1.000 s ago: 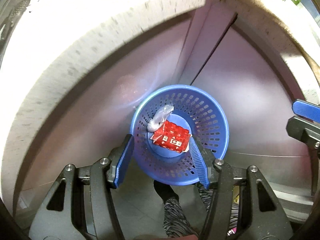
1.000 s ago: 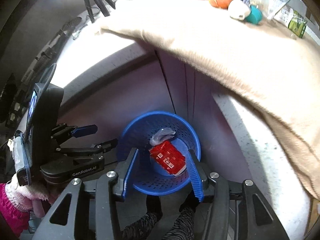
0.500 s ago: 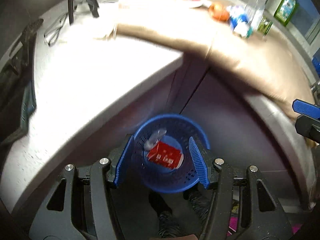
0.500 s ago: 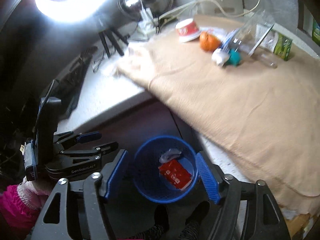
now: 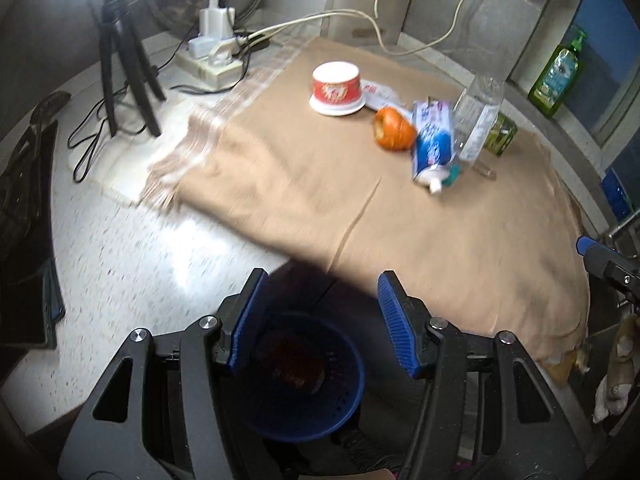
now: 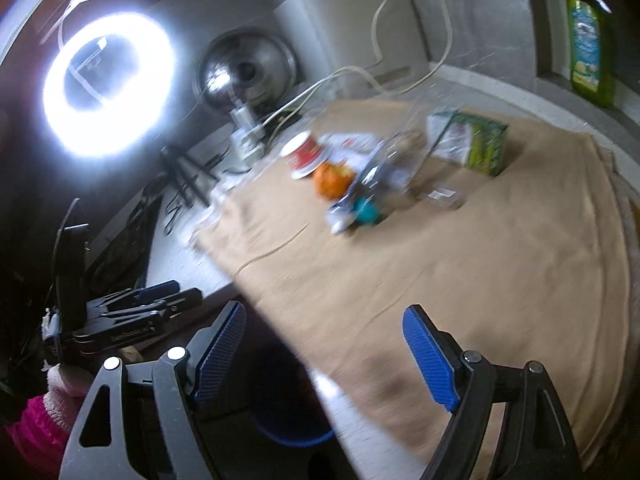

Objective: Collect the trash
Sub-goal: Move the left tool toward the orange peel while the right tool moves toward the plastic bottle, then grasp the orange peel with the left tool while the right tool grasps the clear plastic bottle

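Low in the left wrist view, a blue perforated basket (image 5: 312,392) sits in shadow below the counter edge, with a dim red packet (image 5: 298,368) inside. My left gripper (image 5: 322,280) hangs above it, open and empty. My right gripper (image 6: 325,312) is over the front edge of the tan cloth (image 6: 500,280); its jaws are opening with nothing between them. On the cloth lie an upturned red-and-white cup (image 5: 338,88), an orange peel (image 5: 394,128), a toothpaste tube (image 5: 434,144), a clear bottle (image 5: 480,116) and a green box (image 6: 480,144).
A lit ring light (image 6: 108,84) on a black tripod (image 5: 128,72) stands at the back left beside a power strip (image 5: 212,60) with trailing cables. A green soap bottle (image 5: 558,76) is at the far right. Dark gear (image 5: 24,220) lies on the speckled counter's left.
Both grippers have risen from just over the basket to above the counter edge, so the cloth and its items now show. The right jaws have spread wider; the left jaws are unchanged.
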### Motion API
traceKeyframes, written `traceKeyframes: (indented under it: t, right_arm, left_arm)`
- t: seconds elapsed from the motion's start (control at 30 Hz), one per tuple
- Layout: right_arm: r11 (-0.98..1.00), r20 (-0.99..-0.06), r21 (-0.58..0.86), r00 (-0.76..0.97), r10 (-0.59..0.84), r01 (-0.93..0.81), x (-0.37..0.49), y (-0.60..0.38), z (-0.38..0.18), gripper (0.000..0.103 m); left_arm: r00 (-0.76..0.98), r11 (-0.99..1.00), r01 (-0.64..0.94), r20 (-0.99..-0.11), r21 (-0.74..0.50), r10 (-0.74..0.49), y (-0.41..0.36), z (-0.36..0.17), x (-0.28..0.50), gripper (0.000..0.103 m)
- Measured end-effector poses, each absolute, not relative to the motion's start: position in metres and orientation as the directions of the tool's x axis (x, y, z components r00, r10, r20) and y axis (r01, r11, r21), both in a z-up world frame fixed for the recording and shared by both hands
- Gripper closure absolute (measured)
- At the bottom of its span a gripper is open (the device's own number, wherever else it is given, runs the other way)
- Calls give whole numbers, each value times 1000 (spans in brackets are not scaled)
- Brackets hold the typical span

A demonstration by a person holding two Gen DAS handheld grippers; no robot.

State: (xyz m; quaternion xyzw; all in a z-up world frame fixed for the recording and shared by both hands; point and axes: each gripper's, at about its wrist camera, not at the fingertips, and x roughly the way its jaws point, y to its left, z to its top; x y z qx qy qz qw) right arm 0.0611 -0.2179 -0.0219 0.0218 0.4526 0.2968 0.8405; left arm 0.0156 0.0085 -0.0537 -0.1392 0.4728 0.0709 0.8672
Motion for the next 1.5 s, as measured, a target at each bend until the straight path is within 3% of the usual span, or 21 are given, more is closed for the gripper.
traceKeyframes:
  t: [0.57,1.1,1.33,1.5]
  right_arm:
    - [840,-718,431,438,540,-329,200,-263,-28,19]
    - [810,-720,521,373,586,-268,267,-226,-55,19]
    - [798,-727,572,333,600,-189,286,-215,-78,22]
    - [774,-721,623,301,624,-111,298,-216,-96,31]
  left_arm:
    - [539,943,-254,-841,-214,-46,-7,-56,142,45]
    - [478,879,-308,-858,-364,-188,4,-83,218,45]
    - [453,870,-310,-864,-384,-220,4,-94,227,69]
    - [446,869,-304,-865,-389,-231,5,-96,231,79]
